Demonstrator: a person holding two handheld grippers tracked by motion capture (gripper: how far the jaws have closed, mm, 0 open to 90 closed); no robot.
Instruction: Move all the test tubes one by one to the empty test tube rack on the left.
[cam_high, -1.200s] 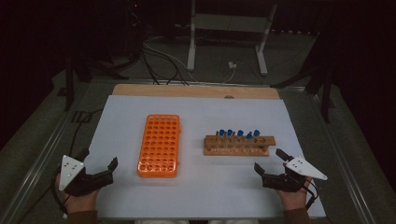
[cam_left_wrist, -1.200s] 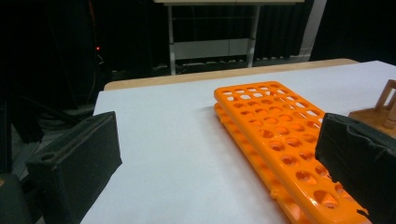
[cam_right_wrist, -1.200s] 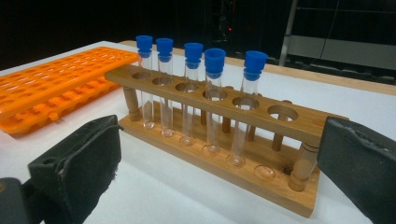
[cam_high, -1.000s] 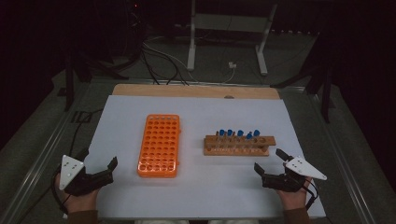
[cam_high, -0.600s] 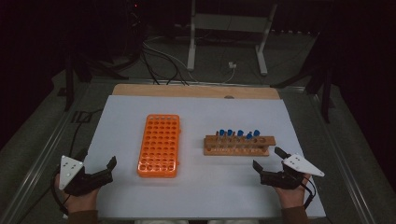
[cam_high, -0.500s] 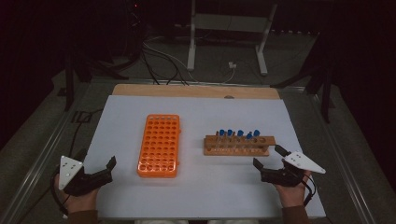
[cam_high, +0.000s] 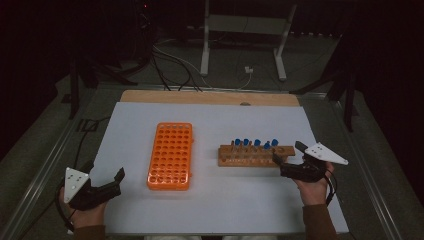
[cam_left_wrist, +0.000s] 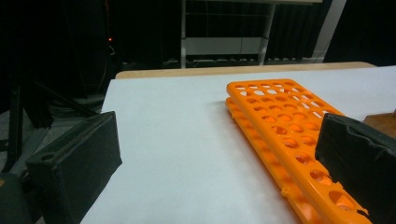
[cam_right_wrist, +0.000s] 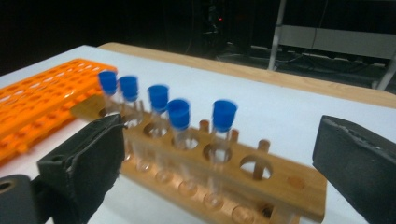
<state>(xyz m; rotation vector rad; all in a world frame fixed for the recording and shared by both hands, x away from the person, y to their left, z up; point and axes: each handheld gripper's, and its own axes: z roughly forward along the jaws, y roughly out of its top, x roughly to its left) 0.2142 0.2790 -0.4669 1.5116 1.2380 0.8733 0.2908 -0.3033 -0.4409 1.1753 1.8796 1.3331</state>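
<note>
An orange tube rack (cam_high: 170, 155) lies flat in the middle of the white sheet, its holes empty. To its right stands a wooden rack (cam_high: 256, 156) holding several clear tubes with blue caps (cam_high: 255, 143). My right gripper (cam_high: 287, 153) is open at the wooden rack's right end, jaws pointing left. In the right gripper view the wooden rack (cam_right_wrist: 275, 186) and its blue-capped tubes (cam_right_wrist: 178, 113) stand just beyond the spread jaws. My left gripper (cam_high: 106, 173) rests open at the near left, apart from the orange rack. The left gripper view has the orange rack (cam_left_wrist: 287, 133) behind the right jaw.
The white sheet (cam_high: 220, 200) covers a wooden board (cam_high: 210, 97) on the table. Metal rails (cam_high: 45, 170) run along both sides. A stand (cam_high: 242, 30) and cables (cam_high: 175, 60) lie on the dark floor beyond the far edge.
My right gripper has moved forward and a little left, closing in on the wooden rack's right end. The left gripper has barely shifted.
</note>
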